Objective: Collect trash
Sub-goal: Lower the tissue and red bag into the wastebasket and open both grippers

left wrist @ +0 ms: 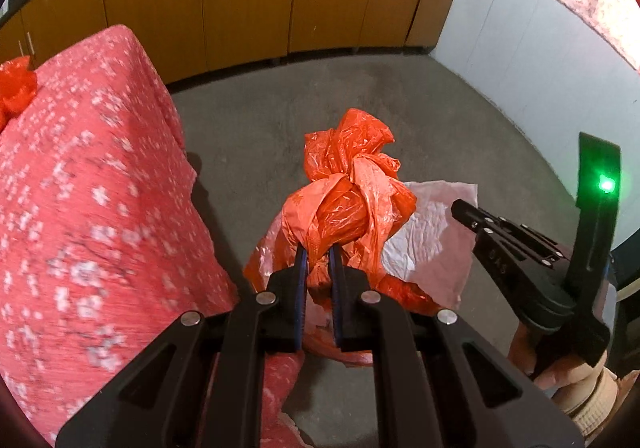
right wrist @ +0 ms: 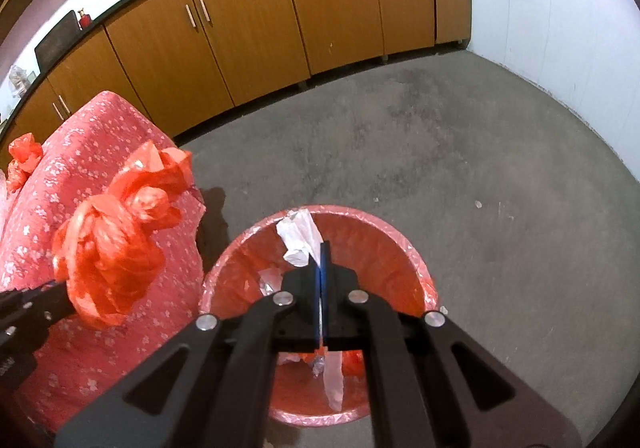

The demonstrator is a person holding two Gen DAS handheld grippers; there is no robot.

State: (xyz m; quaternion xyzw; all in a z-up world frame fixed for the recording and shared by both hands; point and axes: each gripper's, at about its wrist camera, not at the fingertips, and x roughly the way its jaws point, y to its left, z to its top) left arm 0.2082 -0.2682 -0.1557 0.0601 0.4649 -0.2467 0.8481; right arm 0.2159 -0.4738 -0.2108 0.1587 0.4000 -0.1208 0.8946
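My left gripper (left wrist: pixel 318 254) is shut on a knotted orange plastic bag (left wrist: pixel 344 200), pinching a fold below the knot. In the right wrist view this bag (right wrist: pixel 116 248) hangs at the left in front of the tablecloth, beside the bin, with the left gripper (right wrist: pixel 60 294) behind it. My right gripper (right wrist: pixel 322 248) is shut on a thin white plastic sheet (right wrist: pixel 298 236) directly over a round bin (right wrist: pixel 416 260) lined with a red bag; more scraps lie inside. In the left wrist view the right gripper (left wrist: pixel 460 206) holds the pale sheet (left wrist: pixel 424 240) behind the orange bag.
A table draped in a red flowered cloth (left wrist: pixel 80 188) stands left of the bin, with another orange bag (right wrist: pixel 24 156) on it. Wooden cabinets (right wrist: pixel 260 28) line the far wall. Bare concrete floor (right wrist: pixel 480 168) stretches to the white wall on the right. A hand (left wrist: pixel 560 372) grips the right tool.
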